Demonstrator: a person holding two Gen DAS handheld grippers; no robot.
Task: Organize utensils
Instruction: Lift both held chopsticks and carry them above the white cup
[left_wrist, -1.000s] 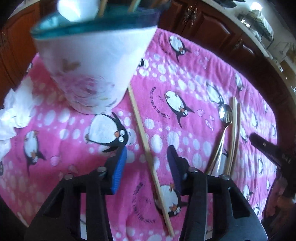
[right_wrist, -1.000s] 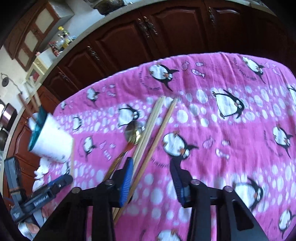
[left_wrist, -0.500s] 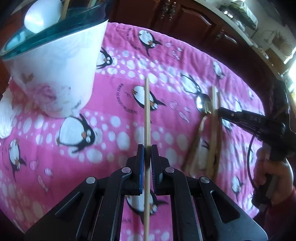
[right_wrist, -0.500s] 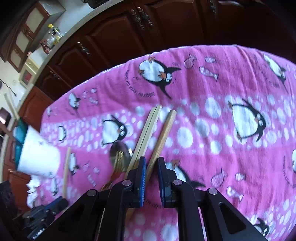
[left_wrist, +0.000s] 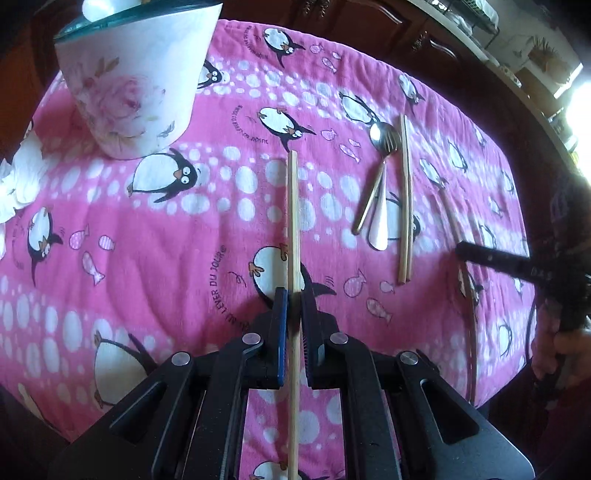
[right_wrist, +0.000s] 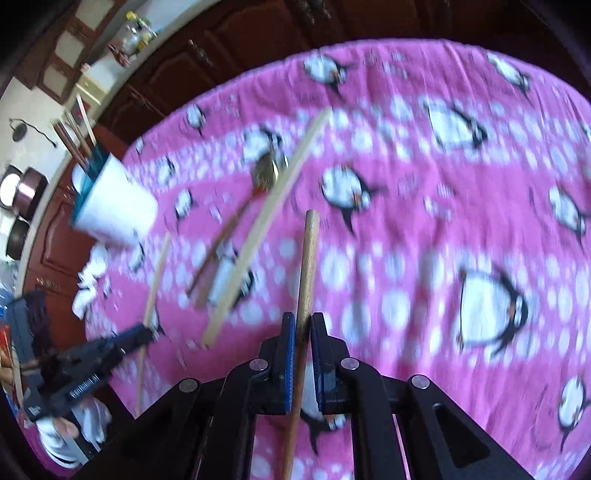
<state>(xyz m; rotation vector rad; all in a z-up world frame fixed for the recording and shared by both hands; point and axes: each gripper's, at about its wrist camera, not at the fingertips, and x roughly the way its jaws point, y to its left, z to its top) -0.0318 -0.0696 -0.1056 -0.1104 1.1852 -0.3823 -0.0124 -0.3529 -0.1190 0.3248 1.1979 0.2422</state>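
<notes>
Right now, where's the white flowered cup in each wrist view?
Left wrist: white flowered cup at upper left, upright on the pink penguin cloth.
Right wrist: cup at mid-left edge, chopsticks standing in it.
Shared landmark: the spoon beside the paired chopsticks.

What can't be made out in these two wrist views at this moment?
- Cup, left wrist view: rim and contents cut off by the top edge.
- Spoon, right wrist view: motion blur hides whether a second utensil lies with it.
- Thin chopstick, left wrist view: its near end runs off the bottom edge behind the fingers.
- Round stick, right wrist view: whether it is lifted off the cloth is unclear.
</notes>
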